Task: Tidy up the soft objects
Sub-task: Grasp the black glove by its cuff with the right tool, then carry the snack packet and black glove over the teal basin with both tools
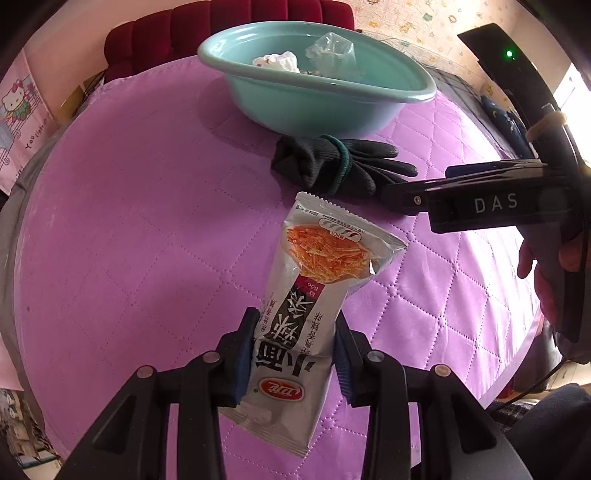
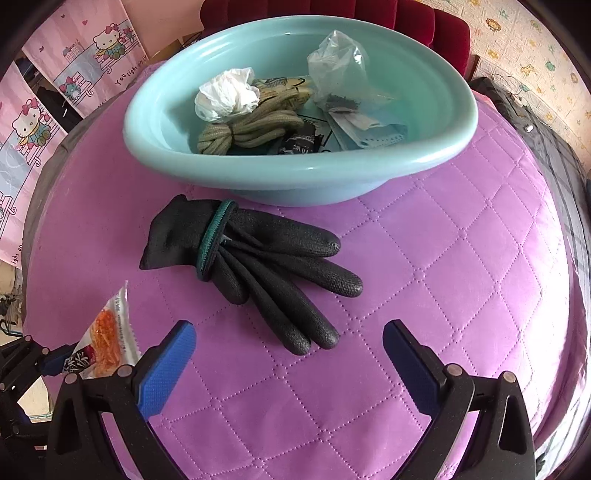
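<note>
My left gripper [image 1: 295, 350] is shut on a silver snack packet [image 1: 317, 288] with an orange food picture, held just above the purple quilt; the same snack packet [image 2: 107, 332] shows at the lower left of the right wrist view. A black glove pair [image 2: 255, 266] bound by a green cuff lies on the quilt in front of the teal basin [image 2: 295, 173]. My right gripper [image 2: 288, 347] stands open just short of the glove's fingertips, nothing between its blue pads. From the left wrist view, the right gripper [image 1: 391, 195] reaches in beside the black gloves [image 1: 332, 166].
The teal basin [image 1: 332, 107] holds a crumpled white tissue [image 2: 229, 94], a coiled rope [image 2: 251, 131], a clear plastic bag [image 2: 340, 70] and a face mask [image 2: 369, 133]. A purple quilted cover [image 2: 406, 295] spreads over the surface. A red padded headboard [image 1: 221, 33] stands behind.
</note>
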### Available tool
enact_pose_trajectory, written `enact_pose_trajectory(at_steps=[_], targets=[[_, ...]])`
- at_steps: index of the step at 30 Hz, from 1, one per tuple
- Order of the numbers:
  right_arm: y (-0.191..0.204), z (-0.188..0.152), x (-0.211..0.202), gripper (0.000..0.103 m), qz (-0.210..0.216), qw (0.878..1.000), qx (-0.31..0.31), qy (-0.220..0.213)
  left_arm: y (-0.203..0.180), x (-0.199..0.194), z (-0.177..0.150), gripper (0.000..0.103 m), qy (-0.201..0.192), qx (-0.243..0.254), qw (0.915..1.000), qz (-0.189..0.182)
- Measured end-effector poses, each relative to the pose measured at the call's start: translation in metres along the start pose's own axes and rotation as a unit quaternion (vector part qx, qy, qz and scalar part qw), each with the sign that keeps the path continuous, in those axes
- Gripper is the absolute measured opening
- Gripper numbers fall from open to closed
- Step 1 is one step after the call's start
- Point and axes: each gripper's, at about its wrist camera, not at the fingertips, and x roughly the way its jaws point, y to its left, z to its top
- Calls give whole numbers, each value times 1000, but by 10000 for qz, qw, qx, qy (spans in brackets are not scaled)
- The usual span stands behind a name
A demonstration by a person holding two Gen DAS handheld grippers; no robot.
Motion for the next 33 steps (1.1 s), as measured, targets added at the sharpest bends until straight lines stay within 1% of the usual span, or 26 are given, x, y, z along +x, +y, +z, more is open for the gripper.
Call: enact_pose_trajectory(at_steps=[3, 4, 6, 8, 10, 12, 13, 14, 15, 16, 17, 20, 25, 32, 33], targets=[[3, 8, 10, 103, -29, 10000, -80, -22, 4, 2, -5, 41, 27, -80, 10000, 39], [4, 9, 13, 103, -64, 9999, -102, -25, 2, 2, -13, 41, 32, -111, 9999, 50], [5, 11, 18, 102, -65, 9999, -117, -10, 3, -2, -14, 41, 35, -172, 9998, 60], [5, 12, 24, 94, -116, 9998, -128, 23, 6, -4, -15, 41, 39, -214, 9997, 67], [6, 10, 33, 76, -101, 9998, -117, 142, 9, 0, -14, 41, 63, -256, 9996, 72], [6, 9, 35, 56, -21, 9997, -132, 189, 15, -1, -11, 41, 85, -293, 9995, 68], [6, 9, 34, 31, -52, 9997, -167, 159, 13, 1, -10, 41, 94, -312, 9995, 62], [7, 8, 33, 23, -6, 9997, -200, 120, 13, 2, -9, 41, 97, -328, 9994, 51], [7, 6, 30, 18, 42, 9997, -237, 99, 13, 2, -8, 41, 97, -338, 9994, 43], [8, 4, 28, 11, 64, 9995, -288, 74, 13, 1, -8, 41, 95, -338, 9994, 44], [8, 2, 25, 7, 54, 9994, -332, 43, 13, 0, -7, 41, 84, -332, 9994, 49], [7, -5, 19, 5, 76, 9994, -333, 10, 15, -1, -8, 41, 63, -307, 9995, 42], [5, -14, 4, 4, 106, 9995, -268, -100, 14, -6, -7, 41, 74, -293, 9995, 18], [4, -27, -12, 4, 33, 9996, -204, -188, 11, -17, -7, 41, -79, -163, 9998, -27], [-2, -27, -14, 4, 36, 9996, -187, -193, 10, -18, -7, 41, -95, -140, 9999, -31]])
